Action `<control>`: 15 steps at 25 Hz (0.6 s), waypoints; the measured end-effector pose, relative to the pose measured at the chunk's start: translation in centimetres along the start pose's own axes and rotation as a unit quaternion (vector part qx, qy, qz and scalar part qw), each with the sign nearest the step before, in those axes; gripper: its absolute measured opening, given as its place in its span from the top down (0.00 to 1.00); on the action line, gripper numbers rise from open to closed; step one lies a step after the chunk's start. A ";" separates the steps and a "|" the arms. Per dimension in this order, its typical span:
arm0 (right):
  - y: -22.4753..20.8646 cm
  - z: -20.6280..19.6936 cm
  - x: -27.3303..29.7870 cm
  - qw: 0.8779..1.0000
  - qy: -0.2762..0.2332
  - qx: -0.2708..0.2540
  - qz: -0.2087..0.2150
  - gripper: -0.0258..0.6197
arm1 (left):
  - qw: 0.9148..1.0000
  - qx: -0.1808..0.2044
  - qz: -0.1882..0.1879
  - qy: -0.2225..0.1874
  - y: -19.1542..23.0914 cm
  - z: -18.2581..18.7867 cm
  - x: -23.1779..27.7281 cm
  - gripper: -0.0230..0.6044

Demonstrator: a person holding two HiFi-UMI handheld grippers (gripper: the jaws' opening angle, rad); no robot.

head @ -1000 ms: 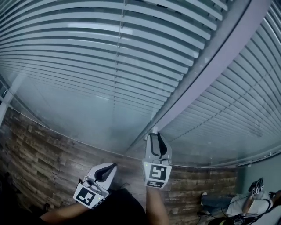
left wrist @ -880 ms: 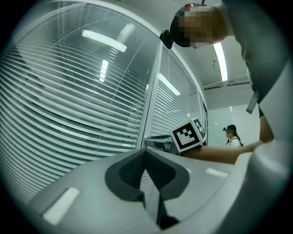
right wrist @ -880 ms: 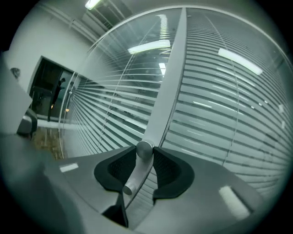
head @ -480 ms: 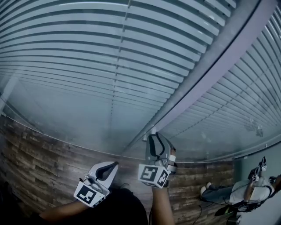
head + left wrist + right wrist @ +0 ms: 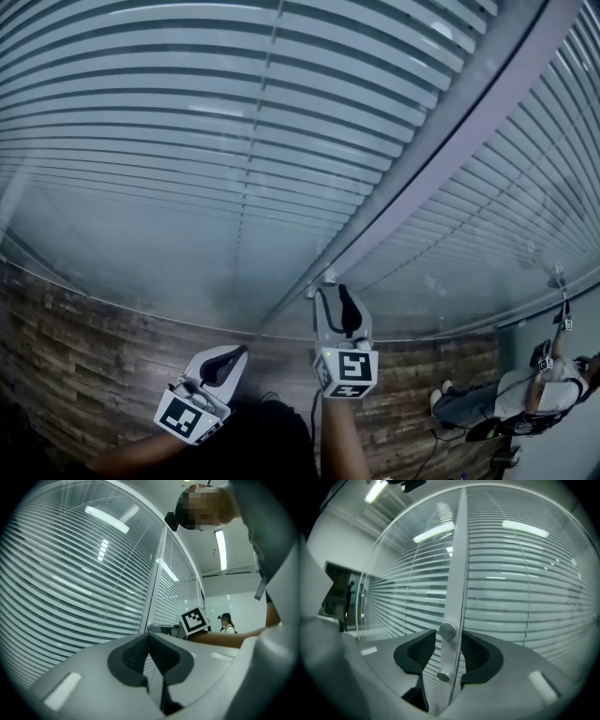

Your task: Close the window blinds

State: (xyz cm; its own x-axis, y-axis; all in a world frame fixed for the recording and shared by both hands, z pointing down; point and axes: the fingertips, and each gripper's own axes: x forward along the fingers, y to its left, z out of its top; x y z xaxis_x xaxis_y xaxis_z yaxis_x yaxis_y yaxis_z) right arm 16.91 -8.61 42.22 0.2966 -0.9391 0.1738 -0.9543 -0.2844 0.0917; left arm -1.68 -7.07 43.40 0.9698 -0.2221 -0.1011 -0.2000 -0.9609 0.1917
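Note:
Horizontal slat blinds (image 5: 187, 112) hang behind glass on both sides of a pale upright frame post (image 5: 441, 159). Two small round metal knobs sit on that post, the upper knob (image 5: 447, 631) above the lower knob (image 5: 443, 676). My right gripper (image 5: 334, 292) reaches up to them; its jaws have just been opening and stand either side of the knobs (image 5: 328, 278) without pressing. My left gripper (image 5: 240, 354) hangs lower left, shut and empty, its pads (image 5: 140, 651) meeting at the tip. The right gripper's marker cube (image 5: 194, 620) shows in the left gripper view.
A wood-patterned band (image 5: 84, 328) runs below the glass. A person (image 5: 530, 394) sits at the lower right with cables near them, and another person (image 5: 226, 623) stands far off. Ceiling lights reflect in the glass (image 5: 525, 527).
The right gripper has rolled back upright from its tilt, and its jaws stand wider around the knobs. The left gripper has shifted slightly.

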 end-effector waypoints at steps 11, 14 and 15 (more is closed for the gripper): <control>-1.5 0.2 1.3 0.994 -0.020 0.109 -0.013 0.74 | 1.000 -0.001 0.011 -0.018 0.5 0.3 0.1 0.97; -1.4 -0.1 1.1 0.994 -0.024 0.103 -0.022 0.76 | 1.000 -0.003 0.023 -0.020 1.0 0.1 -0.7 0.97; -1.6 0.0 1.1 0.995 -0.022 0.094 -0.022 0.77 | 0.999 -0.005 0.027 -0.019 1.1 0.0 -0.8 0.97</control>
State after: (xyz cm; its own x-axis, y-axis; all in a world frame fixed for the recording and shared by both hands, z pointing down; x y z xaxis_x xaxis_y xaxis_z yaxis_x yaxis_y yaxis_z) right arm 18.71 -9.17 42.30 0.3410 -0.9309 0.1308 -0.9313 -0.3535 -0.0876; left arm -2.64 -7.95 43.71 0.9517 -0.2794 -0.1272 -0.2500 -0.9458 0.2074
